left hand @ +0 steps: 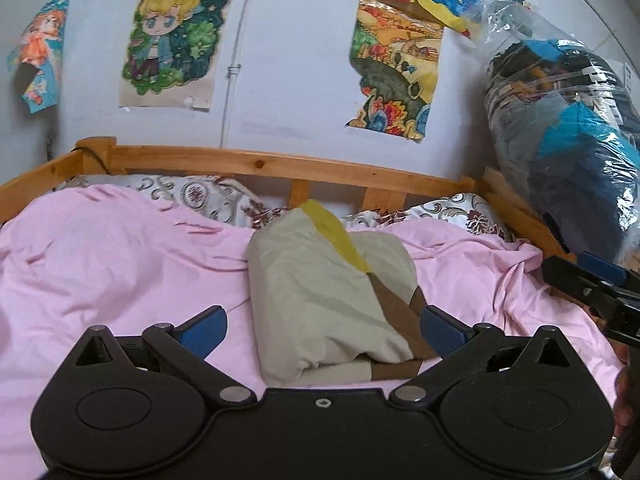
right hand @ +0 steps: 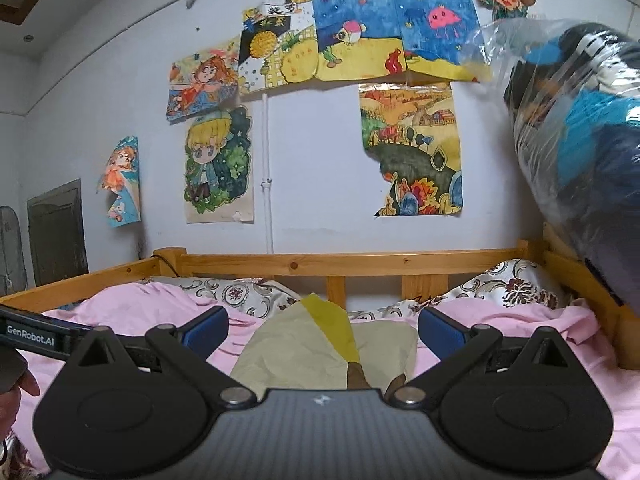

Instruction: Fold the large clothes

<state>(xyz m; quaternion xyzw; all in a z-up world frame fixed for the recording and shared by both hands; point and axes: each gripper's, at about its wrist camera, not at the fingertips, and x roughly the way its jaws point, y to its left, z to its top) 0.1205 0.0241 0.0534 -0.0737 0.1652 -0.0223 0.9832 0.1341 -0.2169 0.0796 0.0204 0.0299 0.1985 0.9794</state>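
Observation:
A folded beige garment (left hand: 320, 304) with a yellow strip and a brown panel lies on the pink bedsheet (left hand: 100, 280). My left gripper (left hand: 323, 330) is open, its blue pads on either side of the garment's near end, holding nothing. The garment also shows in the right wrist view (right hand: 296, 344). My right gripper (right hand: 323, 330) is open and empty, held above the garment's near end. The right gripper also shows at the right edge of the left wrist view (left hand: 592, 284). The left gripper's body shows at the left edge of the right wrist view (right hand: 36, 338).
A wooden bed rail (left hand: 280, 164) runs along the far side, with patterned pillows (left hand: 192, 194) below it. A clear plastic bag of dark and blue clothes (left hand: 568, 140) stands at the right end of the bed. Drawings (right hand: 412, 148) hang on the wall.

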